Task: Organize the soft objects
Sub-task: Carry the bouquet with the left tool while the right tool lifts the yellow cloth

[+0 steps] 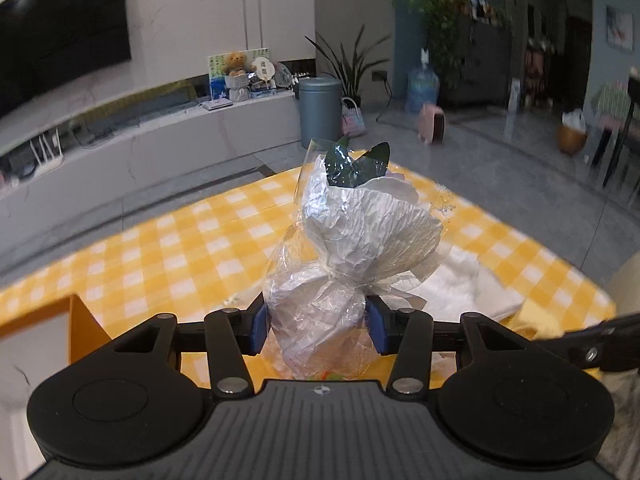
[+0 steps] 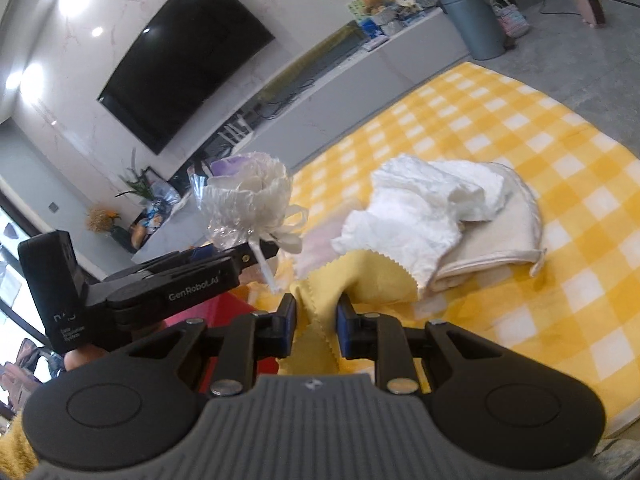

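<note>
Wrapped bouquet [image 1: 344,248]: upright above the yellow checked desk [image 1: 168,240], left gripper [image 1: 318,330] jaws clenched on its cellophane stem. Yellow cloth [image 2: 340,280]: beside bouquet, pinched in right gripper [image 2: 316,330] jaws. White cloth pile [image 2: 432,216]: on desk, beyond the bouquet.

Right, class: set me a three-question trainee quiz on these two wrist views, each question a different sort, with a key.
1. True or false: the left hand-held gripper grips a wrapped bouquet.
2. Multiple choice: the right hand-held gripper is shut on
A. a grey bin
B. a yellow cloth
C. a teddy bear
3. Fill in: the white crumpled cloth lies on a cream folded cloth, upon the yellow ______ tablecloth.

Key
1. true
2. B
3. checked
</note>
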Demonstrator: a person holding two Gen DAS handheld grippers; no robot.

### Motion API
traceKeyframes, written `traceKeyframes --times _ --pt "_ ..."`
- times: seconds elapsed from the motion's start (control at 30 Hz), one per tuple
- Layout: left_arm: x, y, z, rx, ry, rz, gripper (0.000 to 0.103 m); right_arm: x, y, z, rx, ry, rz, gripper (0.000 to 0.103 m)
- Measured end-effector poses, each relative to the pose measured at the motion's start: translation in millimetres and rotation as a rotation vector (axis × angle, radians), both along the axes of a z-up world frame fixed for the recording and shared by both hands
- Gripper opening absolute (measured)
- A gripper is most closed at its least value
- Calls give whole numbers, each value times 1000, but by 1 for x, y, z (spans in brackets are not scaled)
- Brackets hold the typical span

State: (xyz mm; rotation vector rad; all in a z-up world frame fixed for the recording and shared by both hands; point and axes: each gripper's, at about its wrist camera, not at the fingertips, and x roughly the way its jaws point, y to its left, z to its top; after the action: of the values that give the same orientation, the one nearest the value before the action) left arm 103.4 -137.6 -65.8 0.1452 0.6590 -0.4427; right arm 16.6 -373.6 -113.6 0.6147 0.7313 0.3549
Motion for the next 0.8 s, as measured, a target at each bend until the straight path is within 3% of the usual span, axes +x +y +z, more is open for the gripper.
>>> traceKeyframes --times 0.17,0.3,0.43,0.63,0.8 --pt "-17 11 19 -130 63 -57 55 -4 4 7 -12 -21 10 21" --pt "-36 21 39 -153 29 -101 55 -3 6 11 5 -33 4 21" --pt "-48 40 56 -222 7 -62 55 -5 11 18 20 -58 14 21" --pt "-51 83 78 -249 18 74 55 -10 22 32 44 -113 56 21" --pt "-58 148 82 -266 -33 300 55 -15 42 53 96 -199 121 21"
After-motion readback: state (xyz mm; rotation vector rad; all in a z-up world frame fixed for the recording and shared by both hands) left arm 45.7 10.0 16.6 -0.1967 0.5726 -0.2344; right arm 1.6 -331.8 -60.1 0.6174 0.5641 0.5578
